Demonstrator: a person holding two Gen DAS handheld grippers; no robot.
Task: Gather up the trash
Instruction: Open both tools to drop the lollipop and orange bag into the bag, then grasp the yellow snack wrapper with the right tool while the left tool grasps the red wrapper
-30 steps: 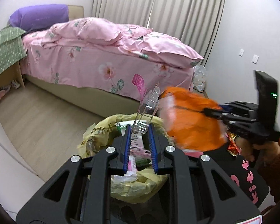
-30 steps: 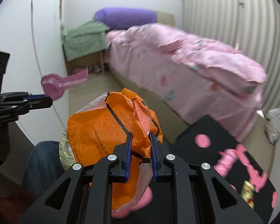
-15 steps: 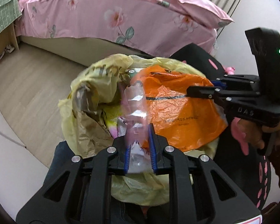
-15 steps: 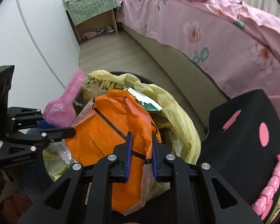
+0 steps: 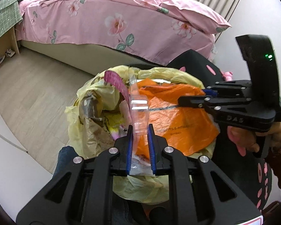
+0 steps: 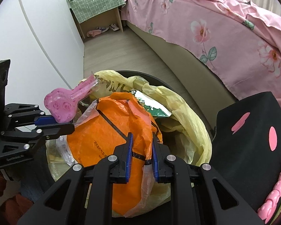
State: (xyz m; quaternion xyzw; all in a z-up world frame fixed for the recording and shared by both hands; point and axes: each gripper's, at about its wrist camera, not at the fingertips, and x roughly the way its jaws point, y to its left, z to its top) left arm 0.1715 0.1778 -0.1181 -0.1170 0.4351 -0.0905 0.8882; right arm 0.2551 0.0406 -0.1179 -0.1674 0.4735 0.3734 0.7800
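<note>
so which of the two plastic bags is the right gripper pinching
The orange bag, gripped in the right gripper; the pale yellow bag just lines the bin.

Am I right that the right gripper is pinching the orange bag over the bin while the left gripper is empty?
Not quite: the left gripper isn't empty. The left wrist view shows it closed on a clear plastic package. The right gripper does pinch the orange bag over the bin.

Bright, even light — sharp, fisheye-warped edges
</note>
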